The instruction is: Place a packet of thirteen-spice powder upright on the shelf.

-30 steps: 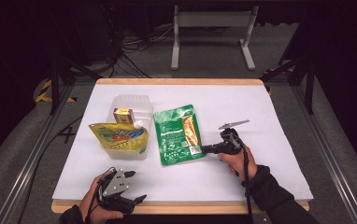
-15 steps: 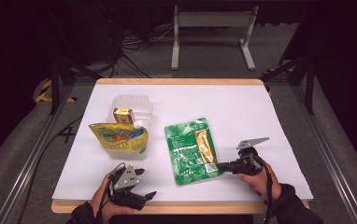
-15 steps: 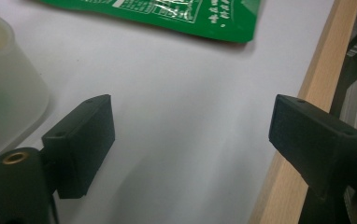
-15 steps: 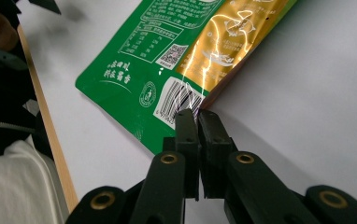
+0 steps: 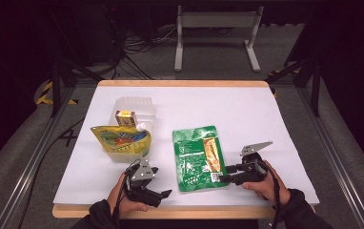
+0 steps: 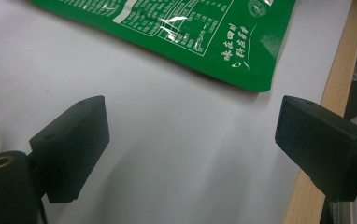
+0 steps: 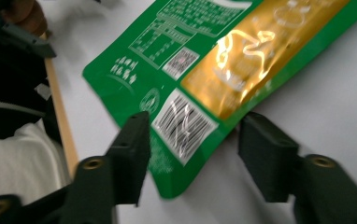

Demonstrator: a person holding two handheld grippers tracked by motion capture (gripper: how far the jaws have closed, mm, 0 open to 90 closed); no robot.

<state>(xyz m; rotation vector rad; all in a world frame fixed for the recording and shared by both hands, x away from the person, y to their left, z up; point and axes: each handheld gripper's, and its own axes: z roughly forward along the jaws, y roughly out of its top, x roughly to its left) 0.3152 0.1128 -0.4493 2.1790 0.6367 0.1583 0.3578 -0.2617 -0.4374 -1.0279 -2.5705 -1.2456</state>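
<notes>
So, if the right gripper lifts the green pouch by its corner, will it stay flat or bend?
The green pouch lies flat and thin on the table, so it would probably sag if lifted by a corner. Its glossy film reflects light, so it may slip between the right gripper's jaws. It looks light for its size.

I see a glossy green plastic pouch (image 5: 197, 157) on matt white paper-like cover (image 5: 247, 114), with bare wood at the table edge (image 5: 180, 212); the grippers' jaws look matt black plastic, and the yellow pouch (image 5: 120, 140) shines too
</notes>
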